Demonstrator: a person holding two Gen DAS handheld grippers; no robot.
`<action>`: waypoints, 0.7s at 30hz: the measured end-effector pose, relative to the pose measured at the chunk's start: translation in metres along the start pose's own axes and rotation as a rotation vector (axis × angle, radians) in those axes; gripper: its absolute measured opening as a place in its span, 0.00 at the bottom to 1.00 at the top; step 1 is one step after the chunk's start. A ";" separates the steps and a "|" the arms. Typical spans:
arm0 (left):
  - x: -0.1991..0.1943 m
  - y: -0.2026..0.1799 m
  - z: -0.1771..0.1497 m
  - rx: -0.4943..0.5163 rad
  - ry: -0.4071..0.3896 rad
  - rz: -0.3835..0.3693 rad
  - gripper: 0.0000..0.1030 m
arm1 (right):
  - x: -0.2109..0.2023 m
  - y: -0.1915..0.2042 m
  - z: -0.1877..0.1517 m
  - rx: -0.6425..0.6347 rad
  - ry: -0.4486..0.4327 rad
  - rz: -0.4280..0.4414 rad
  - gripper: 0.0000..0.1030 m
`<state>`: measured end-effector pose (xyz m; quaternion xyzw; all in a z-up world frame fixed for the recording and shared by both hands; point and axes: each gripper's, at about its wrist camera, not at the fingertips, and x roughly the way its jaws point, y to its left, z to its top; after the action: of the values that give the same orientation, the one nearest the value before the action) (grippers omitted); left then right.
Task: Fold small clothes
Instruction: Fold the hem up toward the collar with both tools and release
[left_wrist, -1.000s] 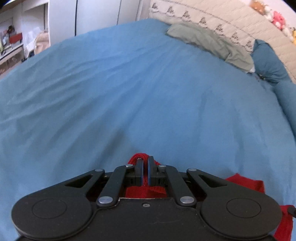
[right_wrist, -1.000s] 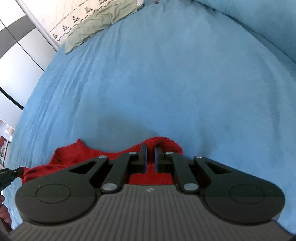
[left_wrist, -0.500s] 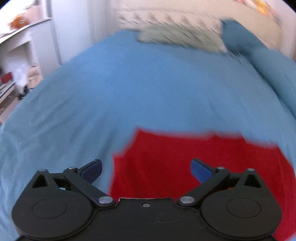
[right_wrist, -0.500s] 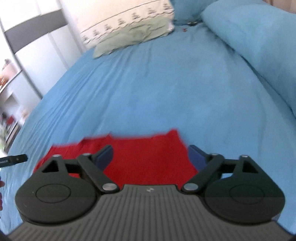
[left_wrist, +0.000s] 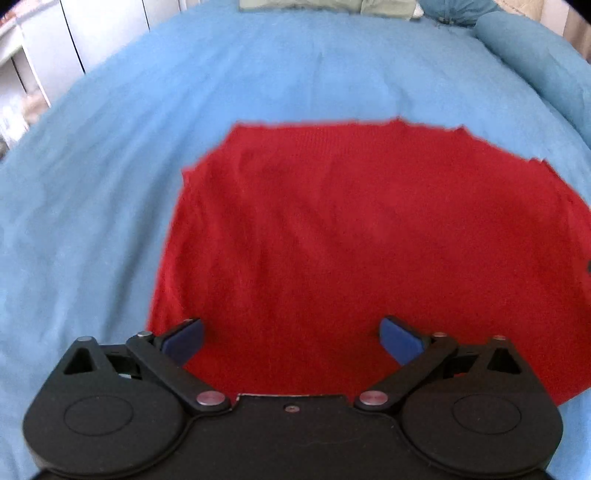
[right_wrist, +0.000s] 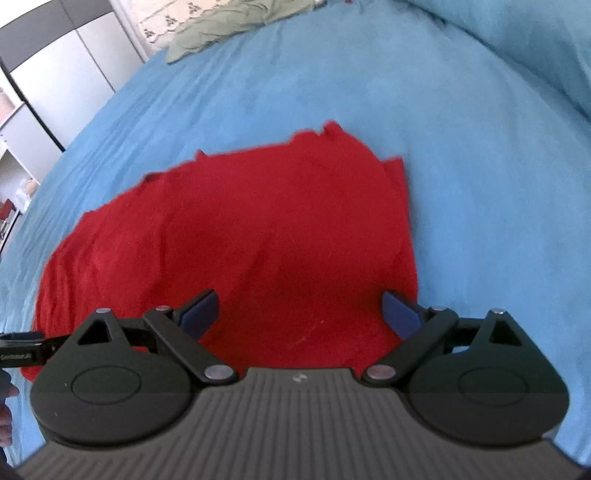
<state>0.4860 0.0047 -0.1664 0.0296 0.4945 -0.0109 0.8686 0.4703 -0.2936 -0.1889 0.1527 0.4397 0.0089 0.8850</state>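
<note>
A red knitted garment (left_wrist: 354, 236) lies folded flat on the blue bedspread (left_wrist: 110, 192). My left gripper (left_wrist: 293, 339) hovers over its near edge, jaws wide open, nothing between the blue pads. In the right wrist view the same red garment (right_wrist: 251, 236) spreads from centre to left, its right edge doubled over. My right gripper (right_wrist: 299, 308) stands open above the near part of the cloth, holding nothing. At the left edge of the right wrist view, part of the left gripper's black body (right_wrist: 22, 345) shows.
A grey-green garment (right_wrist: 221, 26) lies at the head of the bed by a patterned pillow. Blue pillows (left_wrist: 535, 62) run along the right side. White cupboards and shelves (left_wrist: 44, 55) stand beyond the bed's left edge. A hand (right_wrist: 5, 406) shows at the lower left.
Both grippers were shut on the red garment's edge a second ago; both have opened and let it drop. Both pulled back, so the whole garment now lies in view.
</note>
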 end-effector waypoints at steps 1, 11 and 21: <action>-0.015 -0.002 0.003 0.005 -0.037 0.000 0.99 | -0.014 0.000 0.001 0.002 -0.020 0.013 1.00; -0.061 -0.061 -0.001 0.036 -0.034 -0.103 1.00 | -0.110 -0.013 -0.065 0.238 0.041 -0.089 1.00; -0.027 -0.092 0.003 0.062 -0.027 -0.127 1.00 | -0.066 -0.059 -0.099 0.581 -0.130 -0.035 0.83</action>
<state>0.4705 -0.0872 -0.1457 0.0249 0.4831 -0.0817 0.8714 0.3454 -0.3342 -0.2101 0.3921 0.3690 -0.1425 0.8305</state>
